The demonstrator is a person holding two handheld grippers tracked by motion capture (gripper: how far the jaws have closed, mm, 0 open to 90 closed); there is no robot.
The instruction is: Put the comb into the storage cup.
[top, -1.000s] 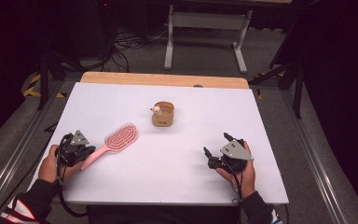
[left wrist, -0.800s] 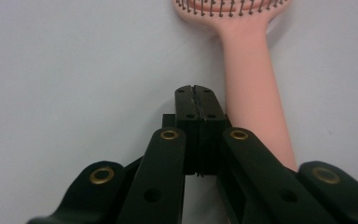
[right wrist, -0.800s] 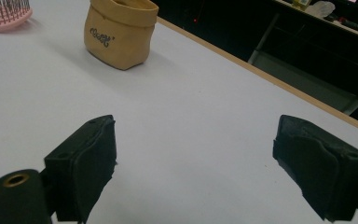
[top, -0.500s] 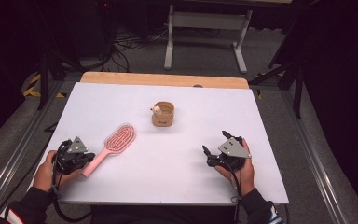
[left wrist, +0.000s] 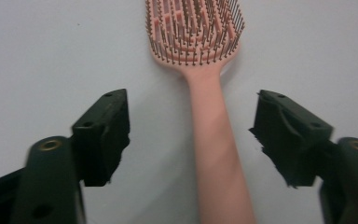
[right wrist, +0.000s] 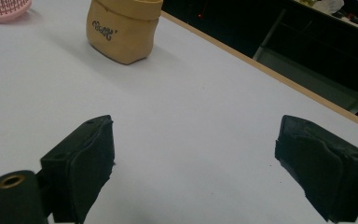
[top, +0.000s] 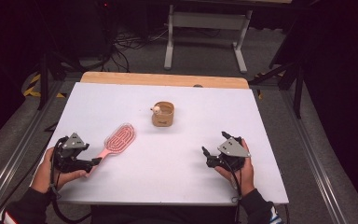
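My left gripper [top: 92,163] sits at the near left of the white table [top: 186,182] in the high view, jaws parted, at the handle end of the pink hairbrush [top: 116,141]. The brush lies flat, bristles up, its head angled away toward the table's middle. My right gripper [top: 206,156] rests at the near right, well apart from the brush, jaws spread and holding nothing. A small tan pouch [top: 163,114] stands upright farther back, near the centre.

Left gripper view: the brush handle [left wrist: 214,149] runs up between my two black jaws — a clear gap on each side, no contact. The bristled head [left wrist: 193,30] lies beyond the jaw tips.

Right gripper view: jaws wide apart over bare table. The tan pouch [right wrist: 123,30] stands ahead to the left, with the edge of the brush head [right wrist: 2,11] beyond it at the corner.
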